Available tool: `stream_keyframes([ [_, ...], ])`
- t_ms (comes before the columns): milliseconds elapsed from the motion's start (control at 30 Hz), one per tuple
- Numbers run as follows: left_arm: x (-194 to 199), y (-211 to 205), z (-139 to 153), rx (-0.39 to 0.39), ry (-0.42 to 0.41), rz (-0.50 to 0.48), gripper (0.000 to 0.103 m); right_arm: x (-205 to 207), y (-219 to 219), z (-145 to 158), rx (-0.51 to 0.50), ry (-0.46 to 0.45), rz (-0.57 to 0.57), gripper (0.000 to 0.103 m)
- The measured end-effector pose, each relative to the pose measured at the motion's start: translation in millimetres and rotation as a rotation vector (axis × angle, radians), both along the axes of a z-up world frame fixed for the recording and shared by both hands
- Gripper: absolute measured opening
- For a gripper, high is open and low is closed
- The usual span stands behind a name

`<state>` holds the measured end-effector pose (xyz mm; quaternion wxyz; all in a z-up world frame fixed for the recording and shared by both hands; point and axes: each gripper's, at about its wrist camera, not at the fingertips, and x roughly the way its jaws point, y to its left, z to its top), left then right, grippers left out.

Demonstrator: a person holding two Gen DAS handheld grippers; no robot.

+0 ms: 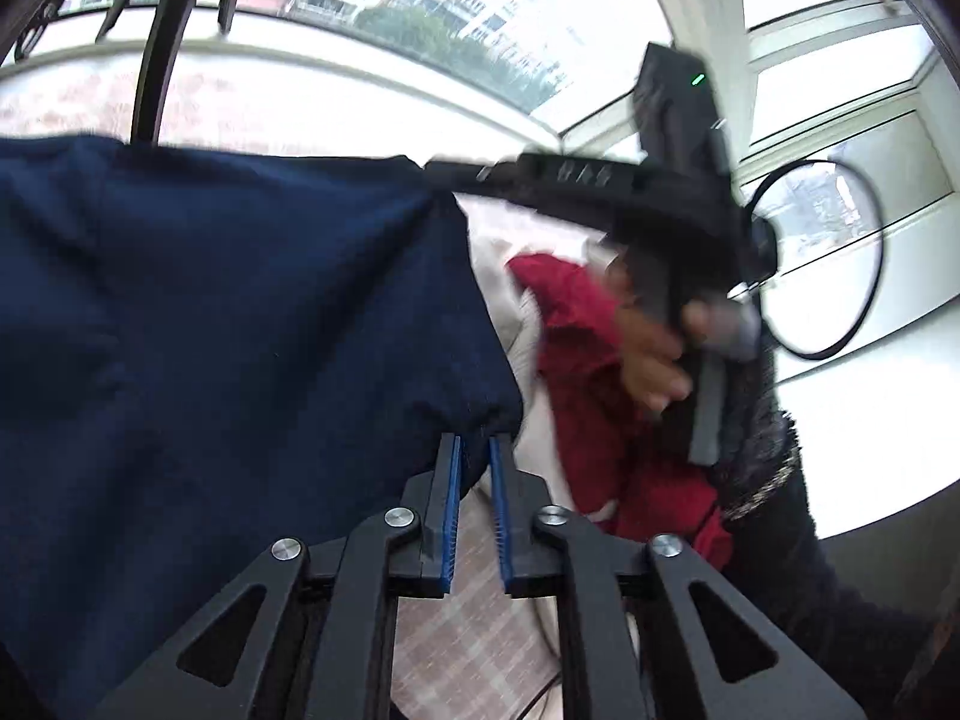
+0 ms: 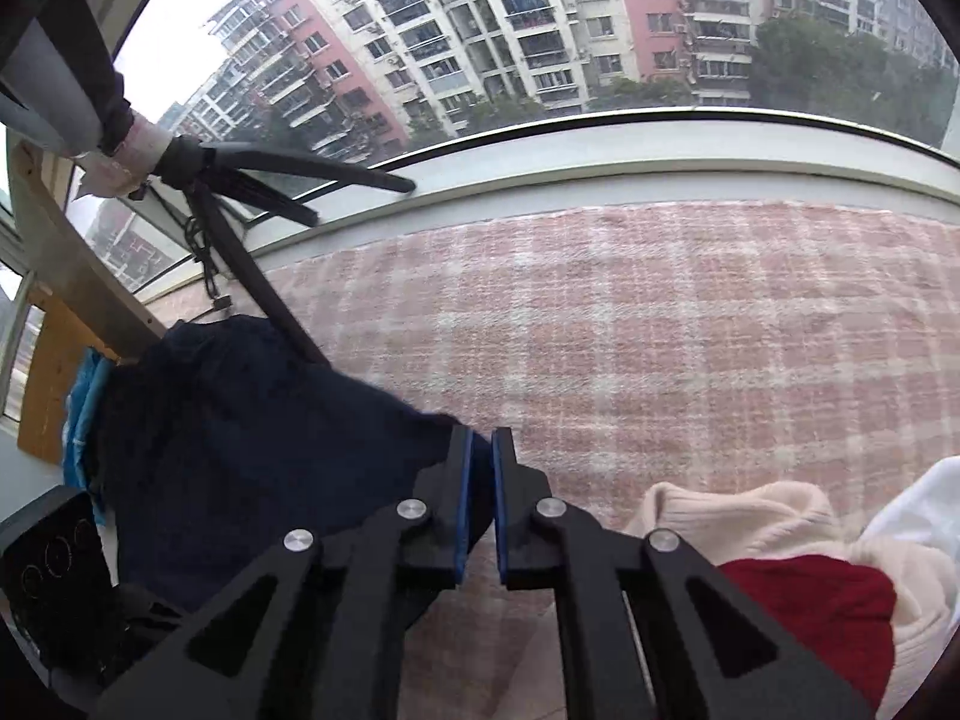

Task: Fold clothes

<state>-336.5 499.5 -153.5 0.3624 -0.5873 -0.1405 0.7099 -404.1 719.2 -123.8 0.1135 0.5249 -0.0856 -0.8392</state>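
A dark navy garment [image 1: 228,330] hangs stretched in the air, filling the left half of the left wrist view. My left gripper [image 1: 477,441] is shut on its lower right corner. In the same view the right gripper's body [image 1: 600,180] pinches the garment's upper right corner, with the person's hand [image 1: 654,354] on its handle. In the right wrist view my right gripper [image 2: 482,438] is shut on an edge of the navy garment [image 2: 252,432], which trails down to the left over the pink plaid blanket [image 2: 660,324].
A red garment [image 1: 600,372] and a cream garment [image 2: 750,516] lie piled on the blanket to the right. A black tripod [image 2: 252,276] stands at the left by the window ledge [image 2: 600,162]. A round black hoop [image 1: 840,252] leans at the window.
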Motion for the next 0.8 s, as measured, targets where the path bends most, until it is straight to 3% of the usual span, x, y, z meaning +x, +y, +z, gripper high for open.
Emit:
stream_keyframes([
  [33,2,0,-6,-0.079,0.016,0.008,0.010,-2,4,1,0.035,0.015,-0.029,0.024],
  [133,14,-3,-2,-0.127,0.082,0.022,0.011,0,28,-2,-0.035,0.048,-0.073,0.026],
  [267,25,18,14,-0.206,0.241,-0.076,0.025,2,25,-23,-0.013,-0.040,0.045,0.026],
  [500,45,65,4,-0.353,0.381,-0.215,0.027,5,-3,-43,0.052,-0.083,0.170,0.029],
  [633,52,80,-14,-0.410,0.397,-0.268,0.027,12,-13,-47,0.099,-0.072,0.204,0.031],
  [700,54,83,-20,-0.438,0.420,-0.267,0.025,15,-19,-49,0.115,-0.070,0.230,0.014],
  [733,54,83,-22,-0.448,0.432,-0.263,0.017,15,-22,-50,0.124,-0.066,0.238,0.003],
  [800,50,81,-23,-0.437,0.410,-0.240,0.007,13,-26,-47,0.140,-0.046,0.238,0.003],
])
